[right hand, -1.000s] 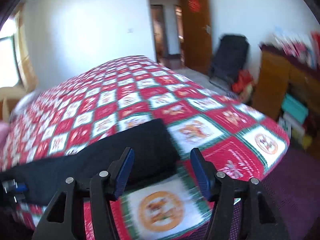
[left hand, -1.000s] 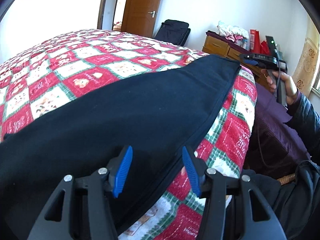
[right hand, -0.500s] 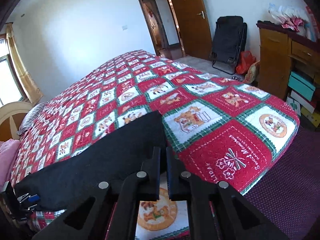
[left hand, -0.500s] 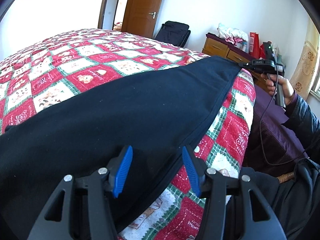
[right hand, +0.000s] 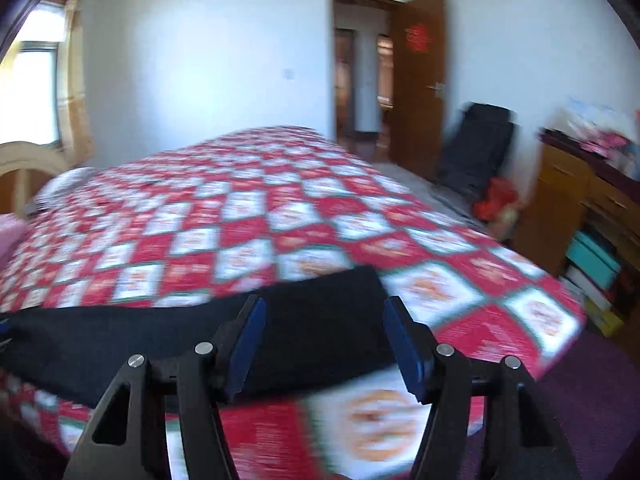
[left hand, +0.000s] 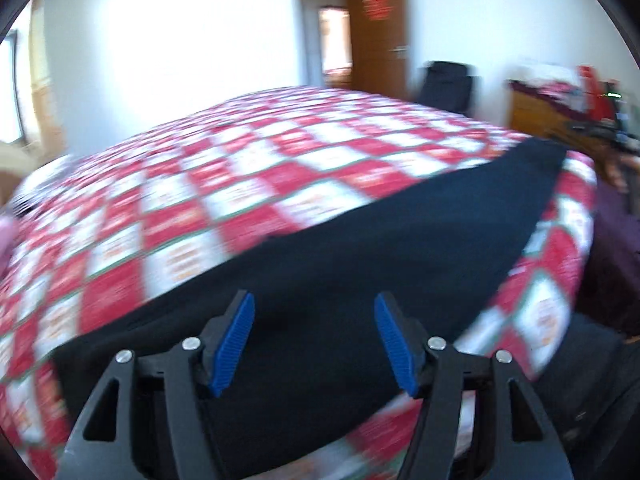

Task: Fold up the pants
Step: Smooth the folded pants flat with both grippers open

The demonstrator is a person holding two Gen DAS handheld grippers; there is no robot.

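The left hand-held gripper (left hand: 315, 338), black plastic arms tipped with ribbed blue pads, has just been opening its jaws; they stand well apart with nothing clamped, the cloth lying below and beyond them. Directly ahead of it spread the dark navy soft-fabric pants (left hand: 380, 256), a long flat band that runs from under the gripper away to its right, narrowing to a squared end near the bed's corner. They lie on the quilted bedspread of red and white squares with green borders (left hand: 208, 208), which covers the bed beyond and to the gripper's left. Further off to the right sits a black fabric folding chair (left hand: 446, 86), and past the bed a brown wooden door (left hand: 376, 36) stands open against a plain white wall.

The right hand-held gripper (right hand: 325, 344), of the same make, has also just been opening; its jaws stand wide and hold nothing. The squared end of the pants (right hand: 312, 332) lies just ahead between and beneath the fingers, stretching off to the gripper's left. The bedspread (right hand: 248, 216) rises behind it. To the far right stands a brown wooden cabinet (right hand: 560, 200). The view is blurred throughout.
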